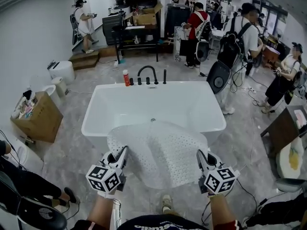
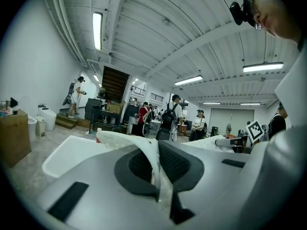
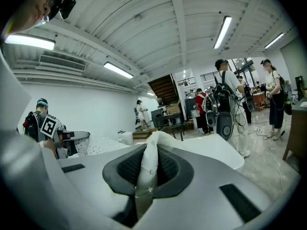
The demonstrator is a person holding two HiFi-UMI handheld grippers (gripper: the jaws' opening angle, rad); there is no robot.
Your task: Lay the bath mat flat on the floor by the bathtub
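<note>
The white bathtub (image 1: 92, 122) stood in the middle of the grey floor (image 1: 72, 150). The bath mat (image 1: 160, 150) hung over its near rim, with the far edge reaching into the basin and the near edge lifted clear of the floor on the person's side of the tub. The mat was white and dotted all over with small holes. It sagged and curved between its two held points, so it looked soft and floppy, probably light, and likely to fold on itself unless kept stretched. Its rubbery look suggested it would cling rather than slide.

The two near corners seemed the best places to hold it, well apart, so that the sheet could be drawn back off the rim and lowered flat on the floor beside the tub. The left gripper (image 1: 121, 153), at the near left of the tub, was pressed together on a thin edge of the mat. The right gripper (image 1: 202, 157), at the near right, pinched a thicker, bunched fold of it.

Apart from the mat's overhang, the tub held nothing, and its drain (image 1: 153, 120) lay bare. A cardboard box (image 1: 42, 121) on the floor left of the tub held small mixed items, too small to name. A red bottle (image 1: 126, 77) stood on the tub's far rim.
</note>
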